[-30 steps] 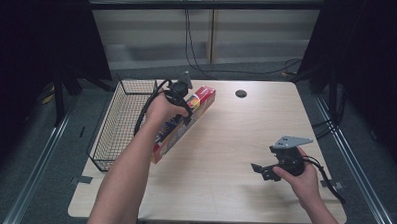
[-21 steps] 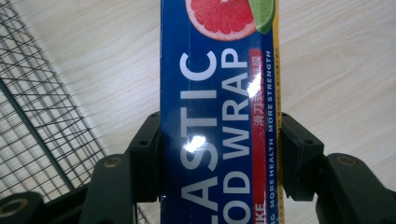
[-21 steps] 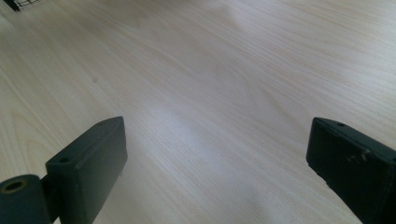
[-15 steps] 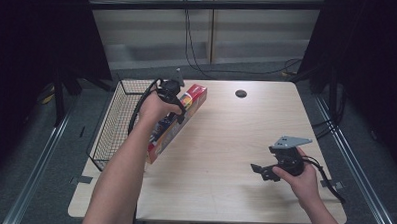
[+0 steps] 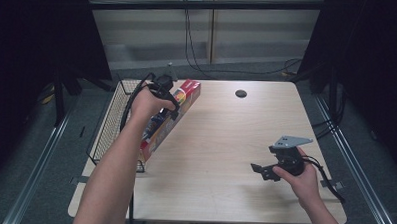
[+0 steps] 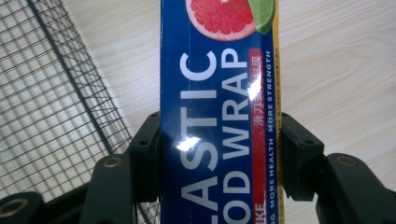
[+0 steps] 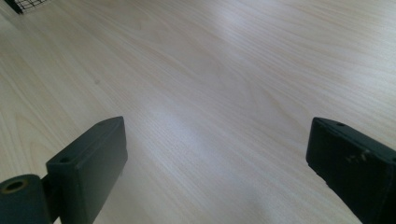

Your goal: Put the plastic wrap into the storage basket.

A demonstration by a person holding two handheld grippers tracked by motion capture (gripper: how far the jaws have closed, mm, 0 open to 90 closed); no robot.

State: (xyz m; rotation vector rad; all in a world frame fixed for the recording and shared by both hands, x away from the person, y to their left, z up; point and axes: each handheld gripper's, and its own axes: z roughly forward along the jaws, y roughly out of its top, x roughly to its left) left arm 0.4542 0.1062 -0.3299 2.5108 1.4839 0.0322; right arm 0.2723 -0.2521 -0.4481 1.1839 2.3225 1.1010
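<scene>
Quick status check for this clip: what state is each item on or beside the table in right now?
Plastic wrap box: clamped across its width, tilted, over the table's left edge.
Left tool: shut on the box.
Right tool: open, nothing between its jaws, above bare table.
Wire basket: at the table's left edge; what I can see of it looks empty.

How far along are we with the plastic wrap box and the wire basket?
Done: the left claw is clamped on the plastic wrap box, which is lifted at the table's left side beside the wire basket. In hand: carrying it that way, judging by where it hangs. Left: the box is not yet in the basket, so lowering and release probably remain. The right claw is open over bare table.
</scene>
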